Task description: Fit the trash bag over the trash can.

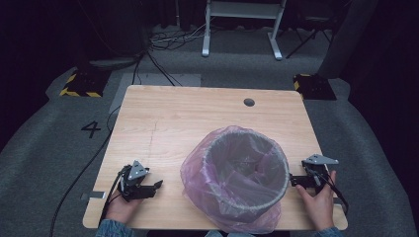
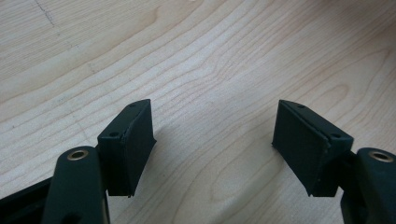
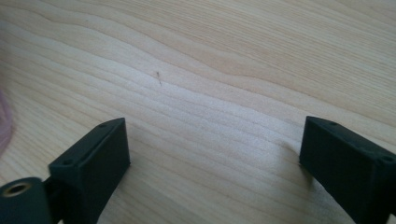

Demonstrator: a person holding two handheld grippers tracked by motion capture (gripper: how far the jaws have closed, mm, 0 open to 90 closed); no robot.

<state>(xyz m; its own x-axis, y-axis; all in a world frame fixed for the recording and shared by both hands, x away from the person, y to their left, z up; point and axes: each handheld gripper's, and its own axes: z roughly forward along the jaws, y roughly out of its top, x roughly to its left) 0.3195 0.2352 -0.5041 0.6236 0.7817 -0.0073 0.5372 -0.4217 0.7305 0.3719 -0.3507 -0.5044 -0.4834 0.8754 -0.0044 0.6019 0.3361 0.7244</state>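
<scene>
Pink-lined bin [image 1: 245, 177] sits mid-frame btwn our grippers — right gripper [image 1: 296, 180] nearer, left gripper [image 1: 154, 186] farther, both w/ jaws spread, empty.

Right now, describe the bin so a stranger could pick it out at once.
On the wooden table, look at the near half, right of centre. The bin stands upright between the two grippers, a round grey tub with a translucent pink bag draped over its rim.

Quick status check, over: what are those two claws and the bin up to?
Left gripper open, empty, low over table. Right gripper open, empty, beside mesh bin. Pink bag lines bin, draped over rim. Nothing in the way.
</scene>
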